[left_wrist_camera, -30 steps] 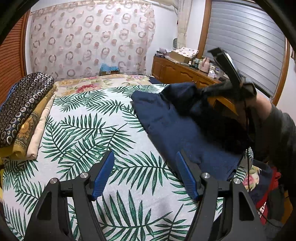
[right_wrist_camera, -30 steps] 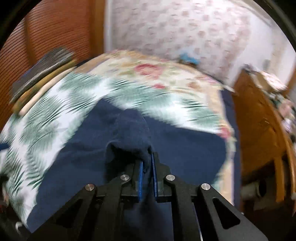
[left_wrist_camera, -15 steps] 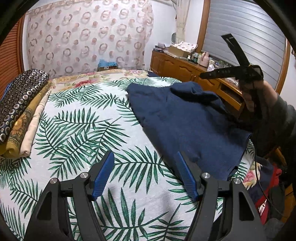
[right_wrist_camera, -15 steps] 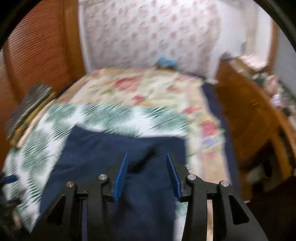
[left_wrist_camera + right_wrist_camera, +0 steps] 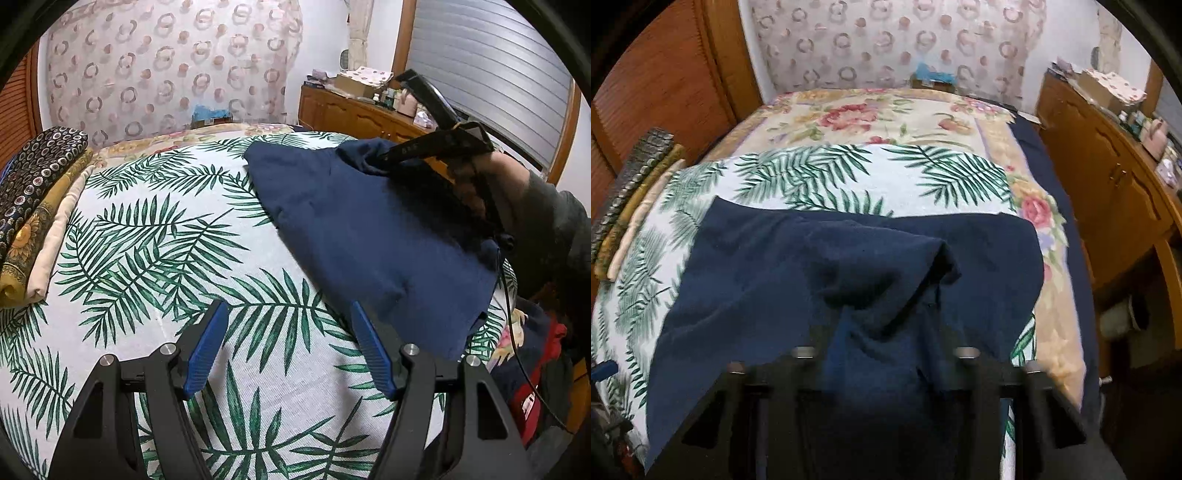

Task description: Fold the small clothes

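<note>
A navy blue garment [image 5: 369, 236] lies spread on the palm-leaf sheet [image 5: 155, 236] of the bed, at the right. My left gripper [image 5: 291, 347] is open and empty, low over the sheet, just left of the garment's near corner. My right gripper [image 5: 384, 157] reaches into a raised fold at the garment's far right. In the right wrist view the garment [image 5: 849, 266] drapes over the right gripper [image 5: 886, 325] and hides its fingertips; its arms stand wide apart.
A stack of folded patterned cloths [image 5: 33, 199] lies along the bed's left edge. A wooden dresser [image 5: 354, 114] with clutter stands at the right wall. Red and dark clothes [image 5: 532, 384] hang off the bed's right side.
The right gripper was shut on the garment a second ago, let go and lifted, and has now come back down into the fold at the far right. The left gripper has stayed put.
</note>
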Demonstrator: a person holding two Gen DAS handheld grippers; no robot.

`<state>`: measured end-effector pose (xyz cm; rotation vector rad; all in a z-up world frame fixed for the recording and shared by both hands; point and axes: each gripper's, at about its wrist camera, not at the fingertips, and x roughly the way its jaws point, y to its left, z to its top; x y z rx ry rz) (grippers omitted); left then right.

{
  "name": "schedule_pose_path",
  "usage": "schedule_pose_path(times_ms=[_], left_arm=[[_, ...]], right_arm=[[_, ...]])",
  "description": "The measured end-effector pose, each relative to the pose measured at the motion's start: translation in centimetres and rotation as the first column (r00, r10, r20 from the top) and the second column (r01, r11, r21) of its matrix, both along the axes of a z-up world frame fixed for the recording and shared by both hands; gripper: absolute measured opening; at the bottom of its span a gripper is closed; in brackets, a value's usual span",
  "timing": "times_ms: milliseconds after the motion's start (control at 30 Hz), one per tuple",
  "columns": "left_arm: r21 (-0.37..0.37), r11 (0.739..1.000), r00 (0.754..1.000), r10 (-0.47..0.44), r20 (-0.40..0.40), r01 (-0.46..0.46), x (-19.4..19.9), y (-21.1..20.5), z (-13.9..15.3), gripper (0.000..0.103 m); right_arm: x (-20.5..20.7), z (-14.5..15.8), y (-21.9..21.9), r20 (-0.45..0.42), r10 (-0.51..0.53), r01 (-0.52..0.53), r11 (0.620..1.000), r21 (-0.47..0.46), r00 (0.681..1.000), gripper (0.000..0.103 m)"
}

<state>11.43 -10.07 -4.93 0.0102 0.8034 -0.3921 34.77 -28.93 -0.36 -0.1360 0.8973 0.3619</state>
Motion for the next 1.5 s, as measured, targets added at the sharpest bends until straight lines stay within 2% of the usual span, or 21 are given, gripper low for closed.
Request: schedule_pose_path(times_ms=[67,133,200,267,333,367,400,567,767,867,1000,1100,1167,1233,1300,1400,1500], left_arm=[[0.001,1.0,1.0,0.0,-0.001,0.0,0.0,0.0,-0.1,0.07],[-0.003,1.0,1.0,0.003,-0.002,-0.003,0.0,0.0,-0.1,0.07],[-0.007,1.0,1.0,0.005,-0.004,-0.006,0.0,0.0,-0.2,0.07],[-0.008,1.0,1.0,0.005,-0.003,-0.005,0.1,0.0,-0.1,0.07],[-0.005,1.0,1.0,0.0,-0.002,0.0,0.0,-0.2,-0.1,0.07],[-0.002,1.0,1.0,-0.002,-0.002,0.002,-0.1,-0.3,-0.1,0.07],[0.002,1.0,1.0,-0.004,-0.002,0.004,-0.1,-0.4,-0.1,0.07],[0.006,1.0,1.0,-0.012,-0.004,0.012,-0.2,-0.7,-0.1,0.07],[0.004,0.999,0.999,-0.037,0.001,0.037,-0.7,-1.5,0.1,0.07],[0.004,0.999,0.999,-0.052,0.002,0.052,-1.0,-2.1,0.3,0.07],[0.004,0.997,0.997,-0.076,-0.014,0.076,-1.4,-2.8,0.3,0.07],[0.018,0.996,0.996,-0.091,-0.018,0.092,-1.8,-3.5,0.1,0.07],[0.012,0.995,0.994,-0.102,-0.027,0.102,-2.0,-3.8,0.0,0.07],[0.002,0.993,0.993,-0.115,-0.039,0.115,-2.1,-4.1,-0.1,0.07],[0.0,0.992,0.991,-0.124,-0.045,0.124,-2.3,-4.3,-0.3,0.07],[0.002,0.989,0.988,-0.145,-0.054,0.145,-2.8,-4.8,-0.4,0.07],[0.002,0.987,0.985,-0.159,-0.062,0.16,-3.4,-5.0,-0.6,0.07]], right_arm=[[-1.9,0.9,-0.5,0.043,0.011,-0.012,1.0,0.016,0.999,0.005],[-3.1,2.5,-2.1,0.122,-0.027,0.019,0.998,0.064,0.992,0.005],[-3.4,3.9,-4.1,0.158,-0.106,0.088,0.989,0.117,0.982,0.006],[-3.6,5.0,-5.7,0.213,-0.211,0.193,0.976,0.102,0.954,0.007],[-3.4,5.4,-6.2,0.268,-0.266,0.262,0.964,0.054,0.926,0.021],[-3.0,5.3,-6.3,0.255,-0.258,0.256,0.966,0.043,0.932,0.041],[-2.6,5.1,-6.4,0.223,-0.24,0.237,0.971,0.039,0.945,0.05],[-4.3,5.7,-7.4,0.162,-0.152,0.145,0.988,0.053,0.975,0.05],[-12.3,4.4,-7.4,0.143,-0.007,0.004,1.0,0.019,0.99,0.05],[-15.4,2.9,-8.0,0.115,0.009,-0.012,1.0,0.022,0.993,0.05],[-17.9,0.3,-9.3,0.066,-0.028,0.025,0.998,0.053,0.997,0.05],[-18.9,-0.2,-10.2,0.056,-0.057,0.052,0.995,0.09,0.997,0.05],[-19.6,0.9,-10.7,0.056,-0.06,0.053,0.992,0.113,0.997,0.05],[-20.2,1.0,-10.6,0.059,-0.041,0.033,0.991,0.127,0.997,0.031],[-20.5,1.1,-10.2,0.066,-0.017,0.008,0.992,0.128,0.998,0.007],[-22.3,1.7,-10.9,0.128,-0.011,-0.003,0.993,0.114,0.992,0.006],[-23.7,2.1,-12.5,0.181,-0.062,0.042,0.993,0.115,0.982,0.005]])
